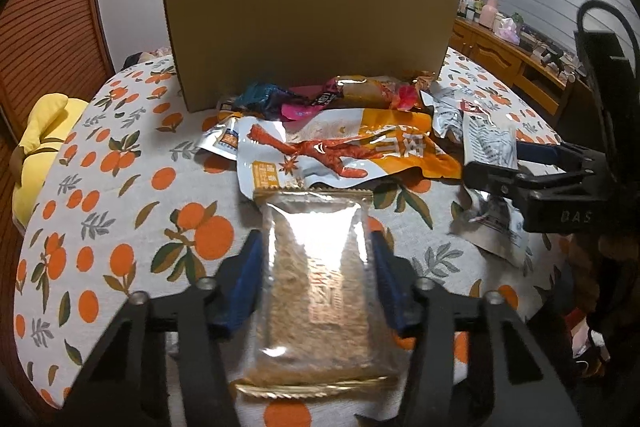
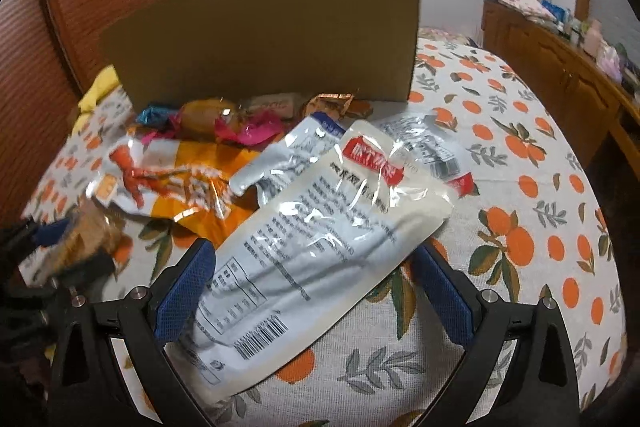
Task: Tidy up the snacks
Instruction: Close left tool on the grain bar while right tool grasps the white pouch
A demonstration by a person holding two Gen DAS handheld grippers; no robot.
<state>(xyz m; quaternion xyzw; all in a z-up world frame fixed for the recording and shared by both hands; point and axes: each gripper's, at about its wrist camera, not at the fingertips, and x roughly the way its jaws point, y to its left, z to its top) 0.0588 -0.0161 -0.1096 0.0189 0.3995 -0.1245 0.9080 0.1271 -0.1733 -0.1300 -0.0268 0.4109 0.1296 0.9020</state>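
We see the left tongs (image 1: 316, 263) closed on a clear packet of brown crisp snack (image 1: 316, 283), their blue pads pressing its two long sides. The packet's long axis runs straight along the tongs, one gold-sealed end toward the camera, the other pointing at the snack pile ahead. It lies low over the orange-print cloth (image 1: 120, 227) that covers the bench.

The right tongs (image 2: 316, 287) stand wide around a white pouch (image 2: 320, 239) with printed text and a red label. Its long axis lies on a diagonal: the barcode end is near the left pad, the red-label end points up and to the right, away from us. The left pad touches or nearly touches the pouch's edge; the right pad is clear of it, so these tongs are open and grip nothing.

Beyond both, an orange-and-white bag (image 1: 344, 151) with a red claw picture lies flat across the view, with small wrapped sweets (image 2: 224, 123) behind it, just before an upright cardboard panel (image 1: 308, 35).
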